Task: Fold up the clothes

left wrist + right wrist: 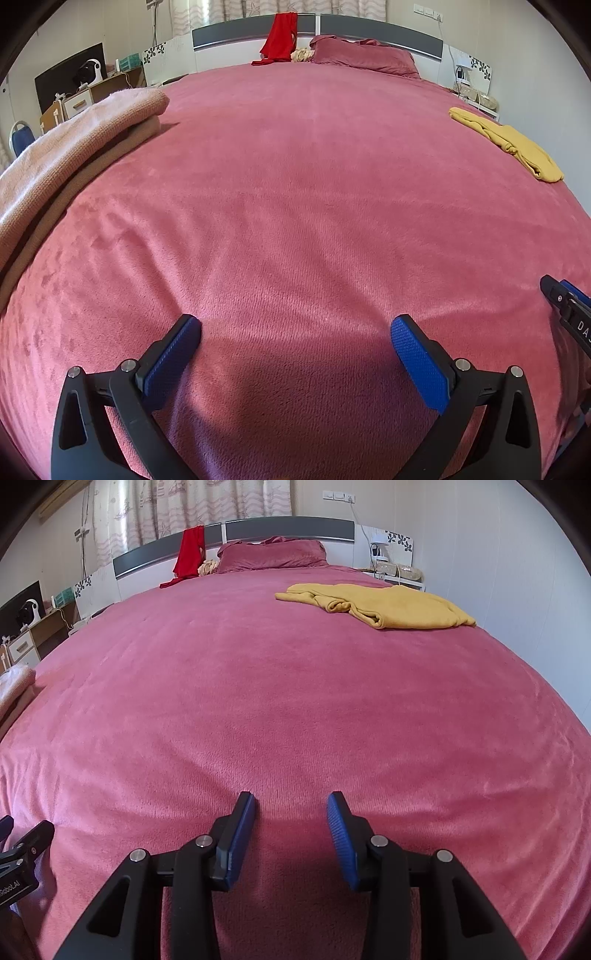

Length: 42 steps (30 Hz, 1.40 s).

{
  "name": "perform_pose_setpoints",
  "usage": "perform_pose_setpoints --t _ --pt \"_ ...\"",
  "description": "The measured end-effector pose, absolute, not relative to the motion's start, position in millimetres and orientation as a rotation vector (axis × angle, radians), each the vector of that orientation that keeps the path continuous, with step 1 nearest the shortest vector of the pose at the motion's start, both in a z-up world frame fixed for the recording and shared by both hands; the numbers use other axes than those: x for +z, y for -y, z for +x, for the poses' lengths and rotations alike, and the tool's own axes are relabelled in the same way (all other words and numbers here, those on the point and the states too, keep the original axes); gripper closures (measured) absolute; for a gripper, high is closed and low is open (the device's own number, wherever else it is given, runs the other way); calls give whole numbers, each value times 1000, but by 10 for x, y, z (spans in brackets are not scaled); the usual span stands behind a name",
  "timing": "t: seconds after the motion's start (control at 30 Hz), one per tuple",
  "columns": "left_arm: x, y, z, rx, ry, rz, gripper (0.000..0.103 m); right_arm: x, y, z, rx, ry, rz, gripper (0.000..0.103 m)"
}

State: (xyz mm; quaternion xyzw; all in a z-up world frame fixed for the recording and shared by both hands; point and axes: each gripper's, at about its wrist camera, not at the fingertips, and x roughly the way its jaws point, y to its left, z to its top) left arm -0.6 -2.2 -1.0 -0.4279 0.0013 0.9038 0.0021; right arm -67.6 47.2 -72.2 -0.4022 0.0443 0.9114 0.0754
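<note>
1. Low over the near edge of the bed, the left gripper (295, 328) hangs with its jaws spread wide; nothing sits between the blue pads (419, 360), only pink bedspread (295, 184) beneath. Whether the tips brush the plush I cannot tell.

2. Right gripper (291, 805) just beside it, jaws parted more narrowly, also empty, aimed up the bed. Each tool shows at the edge of the other's view, so the two are level and near one another.

3. Near-centre of the bedspread lies bare, a likely working patch for spreading a garment flat.

4. Far right: a yellow garment (388, 605) lies loose and rumpled, one part rolled over itself, close to the right edge of the bed. Judged unfolded, and well apart from both grippers.

5. Left edge: a folded pile (74, 147), pale pink knit on top of a tan layer, edges squared. It lies as the task would want; stacked to the side, probably to keep the middle free.

6. Far end: a red garment (279, 38) is draped over the headboard (369, 33), its tail on the bed, beside a pillow (365, 55).

7. Judgement: both tools empty and level suits a pause between garments; yellow looks the likeliest piece needing folding, though the pictures do not settle the order.
</note>
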Motion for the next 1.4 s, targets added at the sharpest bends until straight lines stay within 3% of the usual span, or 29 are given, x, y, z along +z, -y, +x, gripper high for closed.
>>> perform_pose_setpoints --t 1.4 --pt "-41 70 -72 2824 19 -1344 0 -718 -474 -678 2727 -103 -1197 61"
